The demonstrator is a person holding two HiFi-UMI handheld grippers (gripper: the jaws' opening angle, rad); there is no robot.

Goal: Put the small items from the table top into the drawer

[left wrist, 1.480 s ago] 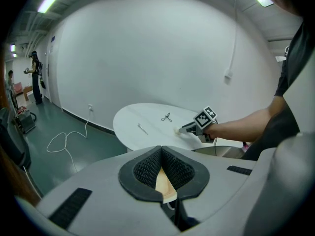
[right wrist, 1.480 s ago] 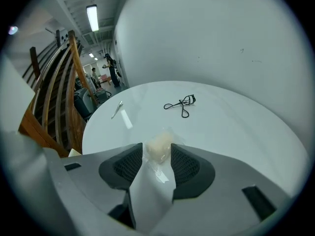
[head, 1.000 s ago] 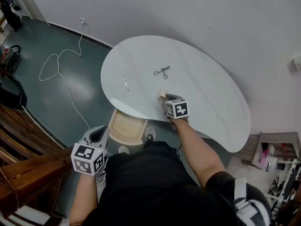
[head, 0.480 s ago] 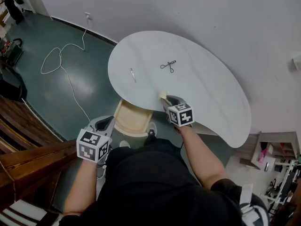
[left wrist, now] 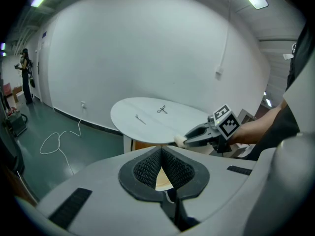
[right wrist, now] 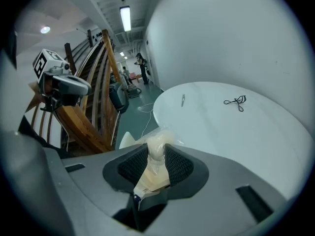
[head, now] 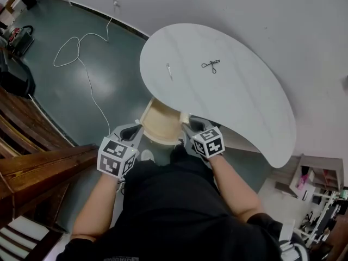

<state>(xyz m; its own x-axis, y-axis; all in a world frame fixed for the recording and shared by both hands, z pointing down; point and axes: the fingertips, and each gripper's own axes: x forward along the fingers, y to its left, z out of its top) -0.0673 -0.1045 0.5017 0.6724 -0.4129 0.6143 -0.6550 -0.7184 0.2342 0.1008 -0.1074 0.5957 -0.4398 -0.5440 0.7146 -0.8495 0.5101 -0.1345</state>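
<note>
A white kidney-shaped table (head: pixel 244 91) has an open pale wooden drawer (head: pixel 162 125) under its near edge. My right gripper (head: pixel 188 120) is shut on a pale packet in clear wrap (right wrist: pixel 156 144) and holds it at the table's near edge, beside the drawer's right side. The left gripper view shows the packet (left wrist: pixel 180 141) at the right gripper's tips. On the tabletop lie a small black looped tool (head: pixel 211 64) and a thin metal piece (head: pixel 169 69). My left gripper (head: pixel 132 130) is shut and holds nothing, just left of the drawer.
A white cable (head: pixel 76 53) loops over the green floor to a wall socket. Wooden stair rails (head: pixel 38 167) stand close on the left. The white wall runs behind the table. A low shelf (head: pixel 312 173) sits at the lower right.
My right gripper has drawn back from the tabletop to the near edge by the drawer, with the packet in it. The left gripper has come up beside the drawer.
</note>
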